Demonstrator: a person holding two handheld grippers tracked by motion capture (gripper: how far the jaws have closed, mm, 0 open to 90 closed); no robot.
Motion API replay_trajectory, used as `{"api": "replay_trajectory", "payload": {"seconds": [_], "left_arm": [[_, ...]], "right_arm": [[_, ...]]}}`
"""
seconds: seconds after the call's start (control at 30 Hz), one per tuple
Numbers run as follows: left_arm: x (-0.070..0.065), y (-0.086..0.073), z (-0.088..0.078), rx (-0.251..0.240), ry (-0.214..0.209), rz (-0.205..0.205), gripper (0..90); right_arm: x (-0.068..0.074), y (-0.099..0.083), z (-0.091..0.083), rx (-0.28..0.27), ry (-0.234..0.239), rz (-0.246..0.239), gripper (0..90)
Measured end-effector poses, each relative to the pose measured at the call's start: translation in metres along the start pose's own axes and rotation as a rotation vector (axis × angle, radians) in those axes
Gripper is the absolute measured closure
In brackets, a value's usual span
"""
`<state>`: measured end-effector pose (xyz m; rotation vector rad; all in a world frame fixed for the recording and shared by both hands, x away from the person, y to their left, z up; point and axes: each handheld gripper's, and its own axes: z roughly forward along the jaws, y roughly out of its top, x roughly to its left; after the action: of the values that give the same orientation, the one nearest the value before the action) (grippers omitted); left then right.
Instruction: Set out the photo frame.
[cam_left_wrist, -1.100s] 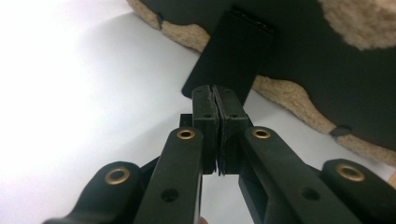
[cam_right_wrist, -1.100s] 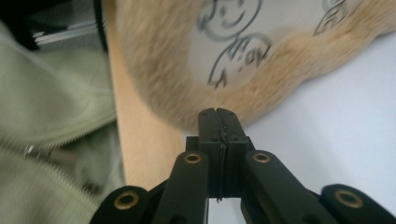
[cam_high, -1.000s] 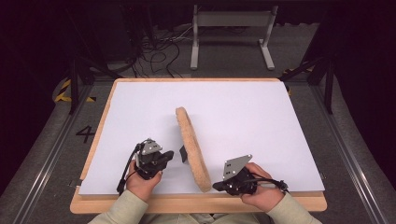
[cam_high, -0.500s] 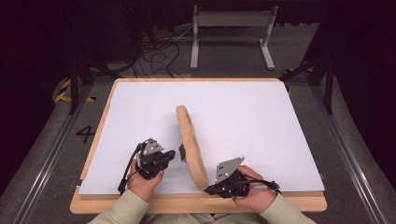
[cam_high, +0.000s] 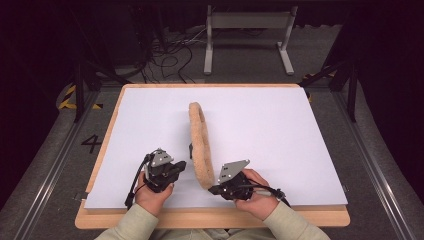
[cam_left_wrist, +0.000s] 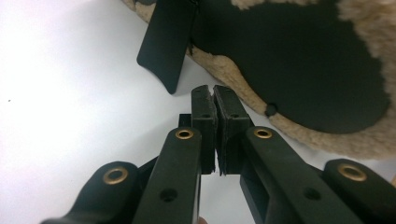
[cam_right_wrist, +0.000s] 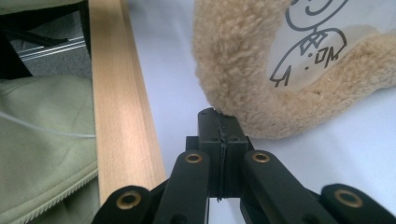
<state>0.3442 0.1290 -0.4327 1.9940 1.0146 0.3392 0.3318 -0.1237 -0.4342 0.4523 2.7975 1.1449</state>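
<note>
High view: I see fuzzy tan ear-muff band (cam_high: 200, 145) standing on edge at centre of white sheet (cam_high: 280, 130), curving from mid-frame down toward lower centre. Right gripper view: plush pile, clear panel with line-drawn figure (cam_right_wrist: 310, 42). Left gripper view: dark inner face. Left gripper (cam_high: 172, 170) jaws together, empty, just left of band. Right gripper (cam_high: 214, 190) jaws together, tips at band's near end. Wooden board edge (cam_high: 210, 220) close below my hands; open sheet at upper right and upper left.

Bright, even light from above on the white table top (cam_high: 280, 130); dark, dim surroundings beyond. Strong glare at left in the left gripper view, washing out the surface. Near jaws slightly soft in both gripper views, perhaps out of focus.
</note>
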Motion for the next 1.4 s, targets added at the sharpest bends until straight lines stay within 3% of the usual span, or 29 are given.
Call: {"api": "replay_trajectory", "payload": {"seconds": [0.13, 0.27, 0.37, 0.6, 1.03, 1.13, 1.2, 1.4], "left_arm": [[0.002, 0.0, -0.001, -0.002, 0.003, -0.004, 87.2], [0.005, 0.0, -0.003, -0.006, 0.01, -0.01, 86.8], [0.006, 0.0, -0.004, -0.008, 0.015, -0.013, 86.6], [0.007, -0.003, -0.01, -0.011, 0.022, -0.017, 86.3], [0.02, -0.012, -0.031, -0.043, 0.047, -0.081, 85.6], [0.022, -0.013, -0.035, -0.042, 0.081, -0.079, 85.2], [0.024, -0.016, -0.04, -0.044, 0.099, -0.102, 85.1], [0.033, -0.021, -0.054, -0.063, 0.112, -0.135, 83.9]], "right_arm": [[0.002, -0.001, -0.006, 0.011, -0.021, -0.018, 90.0], [0.0, 0.003, -0.018, 0.006, -0.12, -0.011, 90.0], [-0.001, 0.005, -0.018, -0.024, -0.136, 0.004, 90.0], [0.002, 0.012, -0.006, -0.018, -0.097, -0.012, 90.0], [0.012, 0.036, 0.022, -0.03, -0.023, -0.055, 90.0], [0.012, 0.042, 0.03, -0.034, -0.004, -0.049, 90.0], [0.011, 0.045, 0.035, -0.042, 0.012, -0.036, 90.0], [0.006, 0.054, 0.051, -0.059, 0.02, -0.024, 90.0]]}}
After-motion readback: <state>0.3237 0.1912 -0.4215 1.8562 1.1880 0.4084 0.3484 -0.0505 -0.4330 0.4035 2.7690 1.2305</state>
